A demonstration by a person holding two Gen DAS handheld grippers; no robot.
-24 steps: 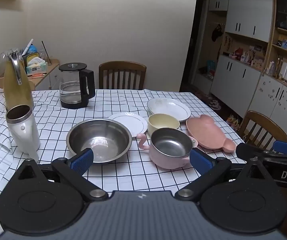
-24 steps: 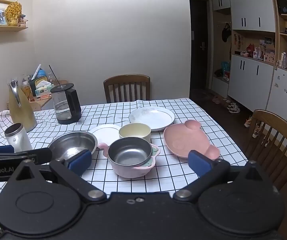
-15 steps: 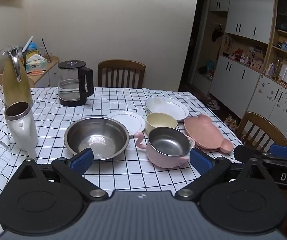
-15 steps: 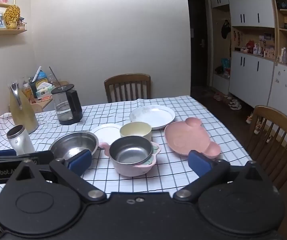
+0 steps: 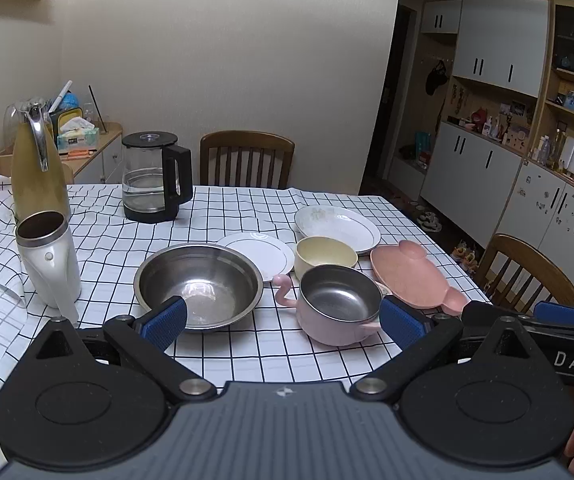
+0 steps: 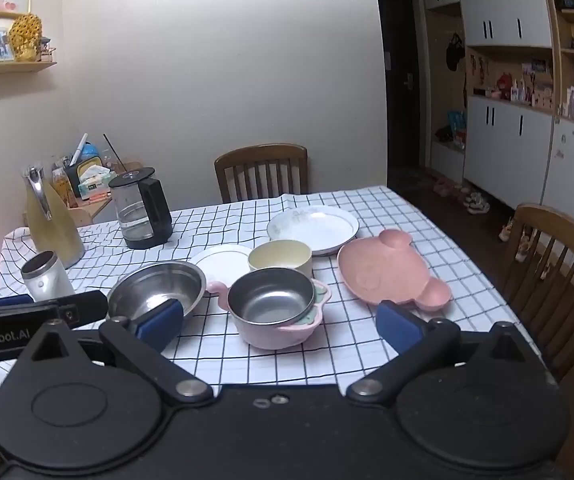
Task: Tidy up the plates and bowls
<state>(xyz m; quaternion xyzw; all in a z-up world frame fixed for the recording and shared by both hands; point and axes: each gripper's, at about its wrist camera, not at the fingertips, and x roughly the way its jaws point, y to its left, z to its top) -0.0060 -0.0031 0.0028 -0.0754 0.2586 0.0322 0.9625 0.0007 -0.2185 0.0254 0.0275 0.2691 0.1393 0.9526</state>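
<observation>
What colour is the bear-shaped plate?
Pink; the bear-shaped plate shows best in the right wrist view.

Both views sit slightly higher than before; the steel bowl (image 5: 198, 285) and pink pot (image 6: 273, 309) appear lower in frame.

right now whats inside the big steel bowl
The big steel bowl looks empty, only bare shiny metal with glare at the bottom. Its near edge is hidden behind a blue pad of the left gripper, so that bit cannot be checked.
</observation>
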